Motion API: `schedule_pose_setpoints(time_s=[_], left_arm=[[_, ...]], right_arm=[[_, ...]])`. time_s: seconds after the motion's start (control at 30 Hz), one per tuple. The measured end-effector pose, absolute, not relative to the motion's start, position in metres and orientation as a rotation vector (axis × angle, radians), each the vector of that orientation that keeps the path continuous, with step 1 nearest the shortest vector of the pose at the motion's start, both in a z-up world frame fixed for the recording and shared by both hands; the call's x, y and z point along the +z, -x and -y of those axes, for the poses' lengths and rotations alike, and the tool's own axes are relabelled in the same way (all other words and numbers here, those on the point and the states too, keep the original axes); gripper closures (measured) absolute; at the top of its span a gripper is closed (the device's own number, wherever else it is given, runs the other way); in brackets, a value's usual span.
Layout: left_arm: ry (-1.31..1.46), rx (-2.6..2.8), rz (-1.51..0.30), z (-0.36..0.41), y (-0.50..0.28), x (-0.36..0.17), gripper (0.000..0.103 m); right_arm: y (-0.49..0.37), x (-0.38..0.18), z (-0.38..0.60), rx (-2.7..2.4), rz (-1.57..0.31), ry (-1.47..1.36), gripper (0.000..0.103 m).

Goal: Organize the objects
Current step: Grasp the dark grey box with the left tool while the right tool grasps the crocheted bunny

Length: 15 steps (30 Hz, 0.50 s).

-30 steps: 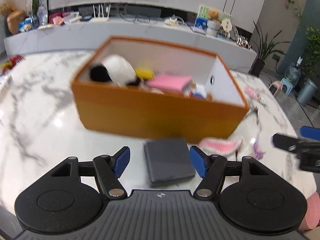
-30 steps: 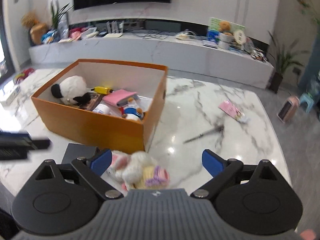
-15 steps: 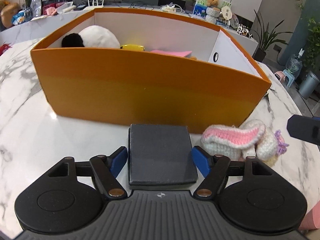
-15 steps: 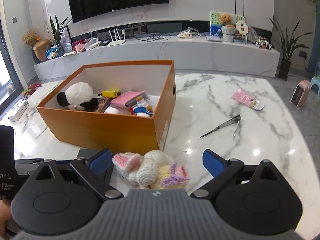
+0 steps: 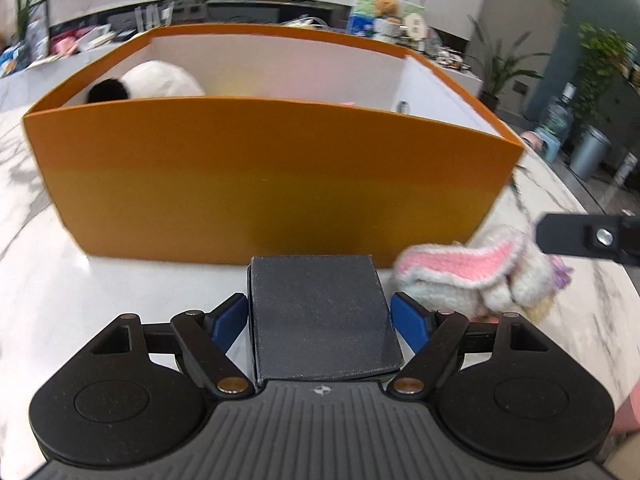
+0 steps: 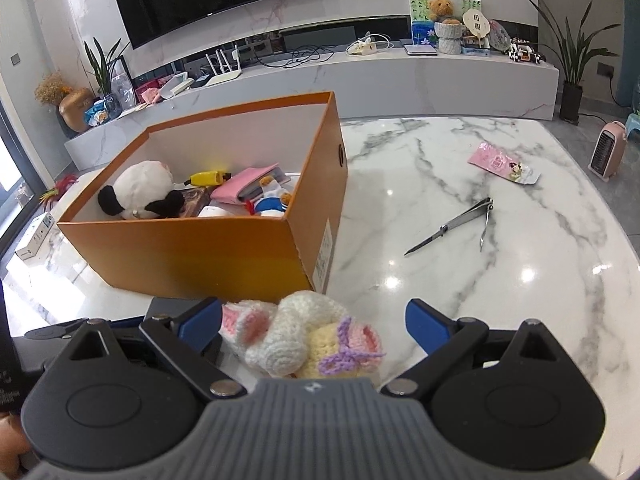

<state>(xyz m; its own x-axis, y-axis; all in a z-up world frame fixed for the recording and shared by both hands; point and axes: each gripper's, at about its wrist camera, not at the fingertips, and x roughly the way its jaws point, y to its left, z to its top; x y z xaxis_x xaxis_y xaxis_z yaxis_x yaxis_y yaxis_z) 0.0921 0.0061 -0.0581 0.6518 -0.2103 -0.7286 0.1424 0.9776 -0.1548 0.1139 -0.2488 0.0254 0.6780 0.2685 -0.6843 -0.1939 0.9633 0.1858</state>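
A dark grey flat box (image 5: 320, 312) lies on the marble table right in front of the orange box (image 5: 260, 184). My left gripper (image 5: 319, 320) straddles it, and its jaws are opening, with a small gap between each blue pad and the box. Beside it lies a crocheted white and pink bunny toy (image 6: 296, 336). My right gripper (image 6: 313, 324) stands open around the toy, the right pad well clear of it. One right finger (image 5: 588, 236) shows at the edge of the left wrist view.
The orange box (image 6: 192, 256) holds a panda plush (image 6: 138, 190), a pink wallet (image 6: 248, 180) and other small items. Metal nail clippers (image 6: 448, 228) and a pink packet (image 6: 504, 162) lie on the table to the right. A small white carton (image 6: 34, 240) sits far left.
Both grippers have sunk toward the table. The left jaws have widened and now straddle the dark grey box. The bunny toy now lies between the right fingers.
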Motion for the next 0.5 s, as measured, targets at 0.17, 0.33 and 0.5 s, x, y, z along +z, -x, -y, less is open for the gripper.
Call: schedule_pose_setpoints(time_s=[0.17,0.33,0.5], left_arm=[[0.060,-0.203,-0.831,-0.001,-0.089,-0.060,0.011],[-0.017,-0.205,-0.838,0.006,-0.086,-0.069,0.010],[-0.017,-0.161,-0.849,0.006,-0.082,-0.066,0.013]], right_arm=[[-0.114,0.024,0.249,0.256,-0.786,-0.096,0.005],[-0.115,0.022,0.251,0.250,-0.792,-0.099,0.005],[-0.117,0.018,0.250,0.255,-0.788,-0.063,0.005]])
